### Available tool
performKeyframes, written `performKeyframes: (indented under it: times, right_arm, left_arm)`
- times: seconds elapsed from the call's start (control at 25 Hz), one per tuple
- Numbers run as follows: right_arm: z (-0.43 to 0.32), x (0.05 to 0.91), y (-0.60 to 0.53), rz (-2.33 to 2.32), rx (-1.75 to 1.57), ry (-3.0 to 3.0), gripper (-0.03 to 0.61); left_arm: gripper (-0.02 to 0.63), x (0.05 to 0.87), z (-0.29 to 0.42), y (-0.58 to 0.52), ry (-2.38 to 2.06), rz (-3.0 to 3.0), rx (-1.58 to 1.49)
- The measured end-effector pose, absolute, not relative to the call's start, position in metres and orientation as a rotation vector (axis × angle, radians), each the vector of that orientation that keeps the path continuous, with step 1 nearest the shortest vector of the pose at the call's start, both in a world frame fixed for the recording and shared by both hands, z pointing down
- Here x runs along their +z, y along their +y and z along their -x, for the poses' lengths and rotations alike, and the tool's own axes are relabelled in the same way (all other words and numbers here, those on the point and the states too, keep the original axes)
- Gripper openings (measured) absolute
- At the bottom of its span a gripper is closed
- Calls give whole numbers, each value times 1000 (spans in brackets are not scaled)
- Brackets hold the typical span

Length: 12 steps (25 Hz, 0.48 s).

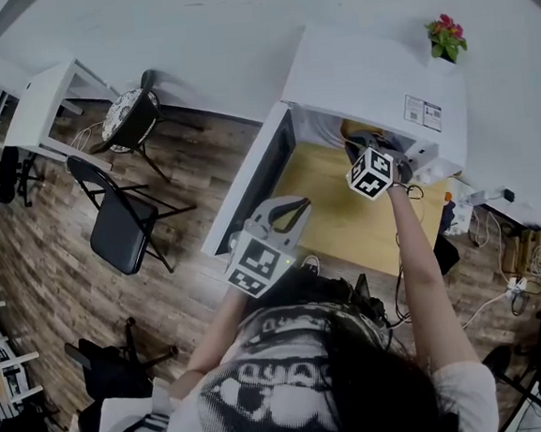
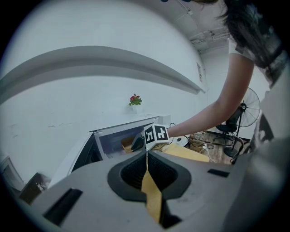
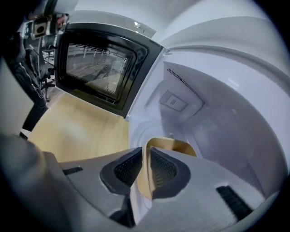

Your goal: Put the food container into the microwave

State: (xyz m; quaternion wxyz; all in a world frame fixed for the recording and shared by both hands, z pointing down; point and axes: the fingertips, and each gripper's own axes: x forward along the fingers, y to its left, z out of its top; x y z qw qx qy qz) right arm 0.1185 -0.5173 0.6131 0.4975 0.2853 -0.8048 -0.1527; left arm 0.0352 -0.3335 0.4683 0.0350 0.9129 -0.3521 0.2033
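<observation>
Right gripper [image 3: 147, 156] is pinching the food container [image 3: 176, 146] rim inside the microwave [image 3: 217, 108]; left gripper [image 2: 146, 156] is hanging closed on nothing at its 7 o'clock.

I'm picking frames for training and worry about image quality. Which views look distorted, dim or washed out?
Head view: strong fisheye bend, dim, muted colour, microwave top pale. Left gripper view: black vignette corners, straight edges bowed. Right gripper view: door window shows reflections; food container reads clearly.
</observation>
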Motion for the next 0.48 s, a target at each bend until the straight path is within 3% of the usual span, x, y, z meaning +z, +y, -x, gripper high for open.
performKeyframes:
  times: [0.08, 0.48]
  right_arm:
    - [-118, 611, -517, -700, -358, -1962, 78]
    - [-113, 584, -482, -817, -282, -2102, 81]
  left_arm:
    - [8, 469, -35, -335, -1080, -2803, 624]
    - [8, 470, -40, -338, -1047, -2811, 629]
